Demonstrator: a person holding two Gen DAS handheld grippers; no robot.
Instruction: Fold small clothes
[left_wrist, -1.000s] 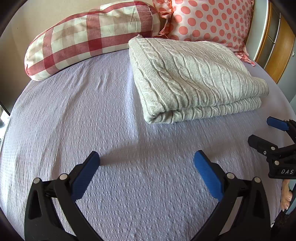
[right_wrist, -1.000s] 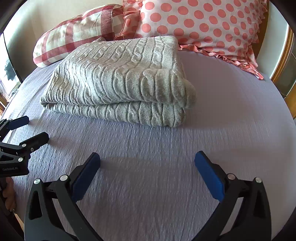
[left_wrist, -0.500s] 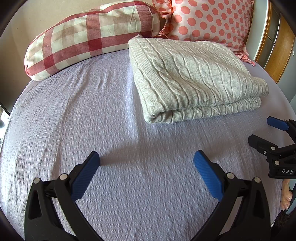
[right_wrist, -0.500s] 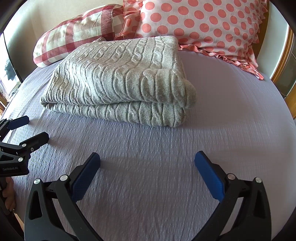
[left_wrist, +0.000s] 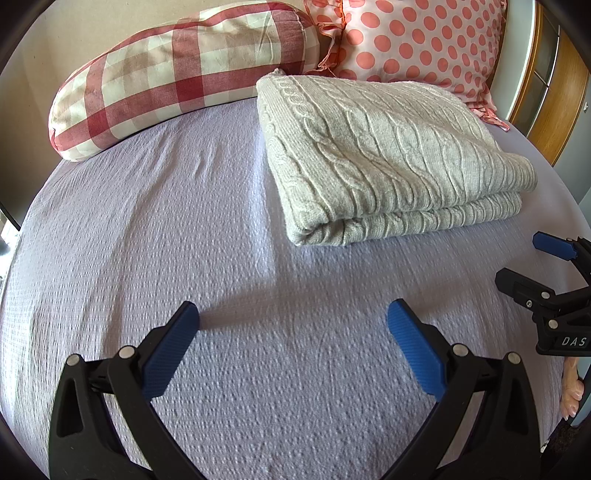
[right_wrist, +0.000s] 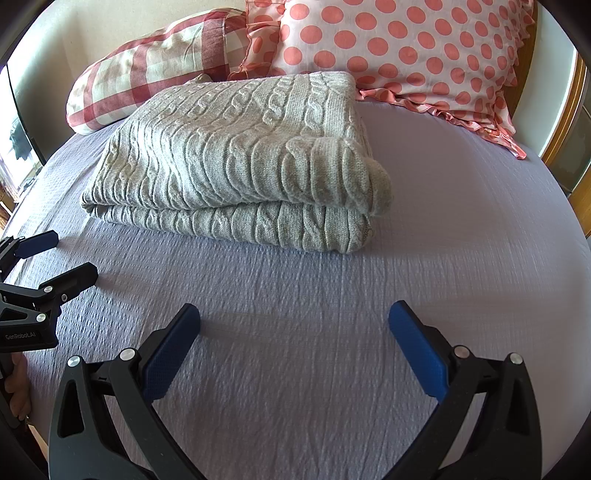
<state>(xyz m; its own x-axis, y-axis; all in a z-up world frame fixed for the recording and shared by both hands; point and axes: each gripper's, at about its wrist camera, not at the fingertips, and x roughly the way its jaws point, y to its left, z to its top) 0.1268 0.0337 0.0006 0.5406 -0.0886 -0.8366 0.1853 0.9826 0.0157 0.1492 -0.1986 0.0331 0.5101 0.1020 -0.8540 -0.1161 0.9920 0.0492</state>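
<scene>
Both grippers, left gripper (left_wrist: 293, 325) and right gripper (right_wrist: 294, 326), are hovering wide apart, empty.
You're facing a soft, bulky sweater (right_wrist: 240, 158); take its folded corners.

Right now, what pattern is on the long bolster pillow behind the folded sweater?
Red and cream checks on the bolster pillow, clearest in the left wrist view.

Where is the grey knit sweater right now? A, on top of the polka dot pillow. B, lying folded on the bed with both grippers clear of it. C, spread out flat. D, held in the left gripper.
B: the sweater lies folded on the bedspread, apart from the open left gripper and right gripper.
</scene>
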